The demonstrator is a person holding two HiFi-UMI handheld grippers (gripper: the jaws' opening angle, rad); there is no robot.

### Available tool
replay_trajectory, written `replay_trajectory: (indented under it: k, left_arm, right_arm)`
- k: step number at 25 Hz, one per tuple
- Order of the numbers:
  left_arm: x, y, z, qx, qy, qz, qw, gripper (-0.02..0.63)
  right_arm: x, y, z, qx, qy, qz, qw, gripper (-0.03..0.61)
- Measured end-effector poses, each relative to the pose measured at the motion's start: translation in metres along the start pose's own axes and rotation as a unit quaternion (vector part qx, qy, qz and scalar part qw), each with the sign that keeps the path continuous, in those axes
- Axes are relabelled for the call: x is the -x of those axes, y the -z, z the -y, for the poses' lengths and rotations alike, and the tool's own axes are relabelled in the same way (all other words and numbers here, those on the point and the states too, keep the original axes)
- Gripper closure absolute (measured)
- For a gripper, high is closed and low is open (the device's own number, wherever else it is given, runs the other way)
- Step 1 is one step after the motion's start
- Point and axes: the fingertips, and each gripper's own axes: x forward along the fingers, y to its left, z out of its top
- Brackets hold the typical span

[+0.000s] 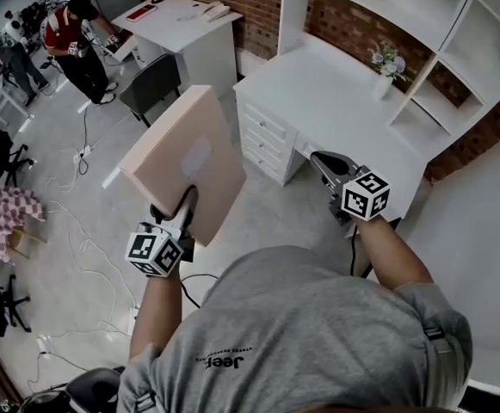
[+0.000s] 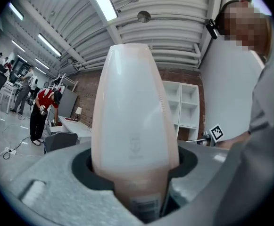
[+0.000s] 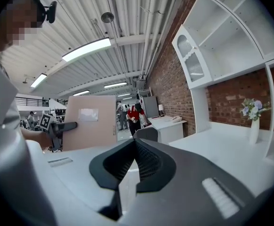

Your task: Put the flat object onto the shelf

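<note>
The flat object (image 1: 183,157) is a pale pink, thin, flat box with a light label on its face. My left gripper (image 1: 181,211) is shut on its lower edge and holds it upright in the air, left of the white desk (image 1: 318,101). In the left gripper view the flat object (image 2: 134,121) rises edge-on from between the jaws of the left gripper (image 2: 139,182). My right gripper (image 1: 322,159) hovers at the desk's front edge, shut and empty. From the right gripper (image 3: 134,142) view the flat object (image 3: 89,121) is to the left. The white shelf unit (image 1: 456,50) stands on the desk at the right.
A small vase of flowers (image 1: 388,65) stands on the desk near the shelf unit. Drawers (image 1: 267,136) fill the desk's left end. A dark chair (image 1: 151,84) and a second white desk (image 1: 189,24) stand behind. People (image 1: 77,46) work at the far left; cables lie on the floor.
</note>
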Motion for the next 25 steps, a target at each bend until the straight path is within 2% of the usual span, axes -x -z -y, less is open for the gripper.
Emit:
replay_trajectory:
  k: [6,11,19,25]
  left_arm:
    - [-0.033,-0.012,-0.05,0.004,0.006,-0.007,1.0,0.322]
    - [-0.065,-0.011,-0.066,0.01,-0.001,-0.015,0.9998,0.322]
    - [-0.159,0.009,-0.053,0.002,-0.052,-0.011,0.9986,0.322]
    - [-0.236,0.012,-0.036,0.015,-0.096,-0.003,0.9953,0.322]
  right_arm:
    - [-0.048,-0.011,0.016,-0.004,0.011,-0.007,1.0,0.569]
    - [-0.07,-0.019,0.048,-0.009,0.009,-0.013,1.0,0.569]
    - [-0.104,-0.026,0.156,0.002,-0.045,-0.016,0.999,0.569]
    - [-0.129,-0.054,0.235,0.02,-0.09,-0.029,0.995,0.569]
